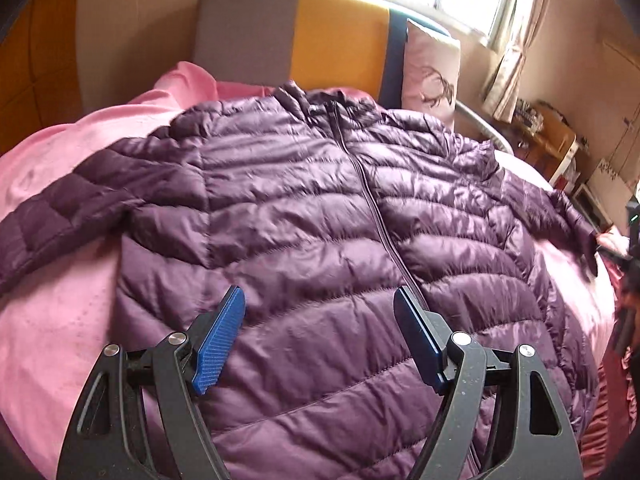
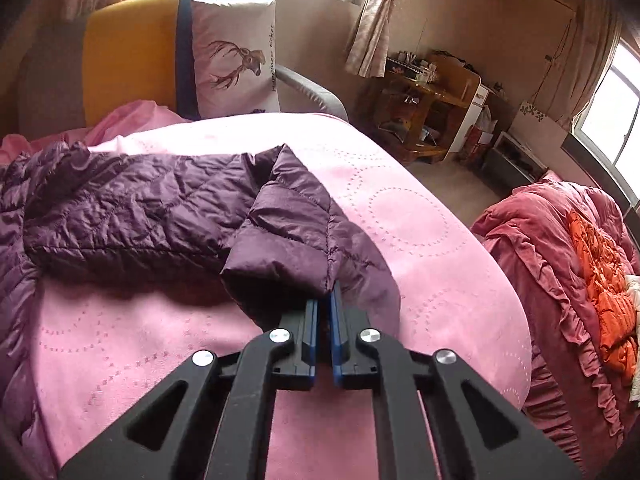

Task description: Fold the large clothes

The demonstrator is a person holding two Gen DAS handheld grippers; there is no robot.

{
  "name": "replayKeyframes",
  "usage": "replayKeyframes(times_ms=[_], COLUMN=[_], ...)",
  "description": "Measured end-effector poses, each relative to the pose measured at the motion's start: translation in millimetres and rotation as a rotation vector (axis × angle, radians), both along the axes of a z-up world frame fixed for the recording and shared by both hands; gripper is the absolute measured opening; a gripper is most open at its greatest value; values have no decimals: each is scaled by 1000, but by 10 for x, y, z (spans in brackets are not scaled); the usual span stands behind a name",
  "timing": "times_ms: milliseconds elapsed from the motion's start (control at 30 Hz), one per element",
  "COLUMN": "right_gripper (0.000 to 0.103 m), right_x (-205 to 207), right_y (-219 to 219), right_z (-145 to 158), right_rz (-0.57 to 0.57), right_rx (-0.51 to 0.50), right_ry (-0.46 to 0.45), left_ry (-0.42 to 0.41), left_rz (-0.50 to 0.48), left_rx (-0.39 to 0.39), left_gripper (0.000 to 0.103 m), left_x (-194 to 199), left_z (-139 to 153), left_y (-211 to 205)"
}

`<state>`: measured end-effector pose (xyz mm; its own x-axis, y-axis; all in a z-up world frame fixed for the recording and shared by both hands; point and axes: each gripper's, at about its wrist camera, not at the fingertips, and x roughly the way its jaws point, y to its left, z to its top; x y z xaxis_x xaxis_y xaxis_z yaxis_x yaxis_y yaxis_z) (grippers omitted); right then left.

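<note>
A dark purple quilted down jacket (image 1: 320, 208) lies spread front-up on the pink dotted bedspread (image 2: 420, 208), its zip closed and its collar toward the grey, yellow and navy padded headboard (image 1: 296, 32). Both sleeves reach outward across the bed.

The left gripper (image 1: 320, 320), black-framed with blue ribbed pads, hangs tilted down over the lower front of the jacket, near the hem. Its jaws stand wide apart, one on each side of the zip line, and nothing is caught between them; the pads hover above the fabric rather than pressing it.

The right gripper (image 2: 325, 312) also points downward, out at the far side of the bed. Its jaws are pressed together on the cuff end of the jacket's right sleeve (image 2: 288, 220), and the sleeve end is bunched and lifted into a small peak just ahead of the pads, while the rest of the sleeve lies on the bedspread running back toward the body of the jacket.

A white cushion printed with a stag (image 2: 236, 60) leans upright against the headboard. Beyond the bed's edge sit a wooden bedside shelf unit (image 2: 432, 108) and a heap of rose and orange ruffled bedding (image 2: 568, 264).
</note>
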<state>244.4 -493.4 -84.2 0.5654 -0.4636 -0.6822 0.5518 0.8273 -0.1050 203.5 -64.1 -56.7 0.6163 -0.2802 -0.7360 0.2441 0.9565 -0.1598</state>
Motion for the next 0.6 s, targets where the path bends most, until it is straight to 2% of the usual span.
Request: replayKeyframes(times_ms=[167,267,333,433,533,600], right_gripper=[2,2,2,2,2,2], right_x=[-390,-567,-622,-657,-591,-580], right_y=[-157,-518,-836,-1375,-1768,-1793], right_z=[573,817,873,682,171,-121], right_rz=[-24,-100,-174,-318,-438,-470], right_rx=[51,134,167,218,278,305], right_ry=[-143,-223,-243,-176,-19,37], left_ry=[36,53,63,74,83,81], left_rz=[-3,0,0,-1,-18,-30], left_rx=[36,23,14,11,18,36], left_gripper=[77,80,81,82,83,83], left_x=[128,149,159,176,189,192], left_z=[-157,-197,-216,-250,-283,-293], left_y=[-62,-13,22,35,22,-2])
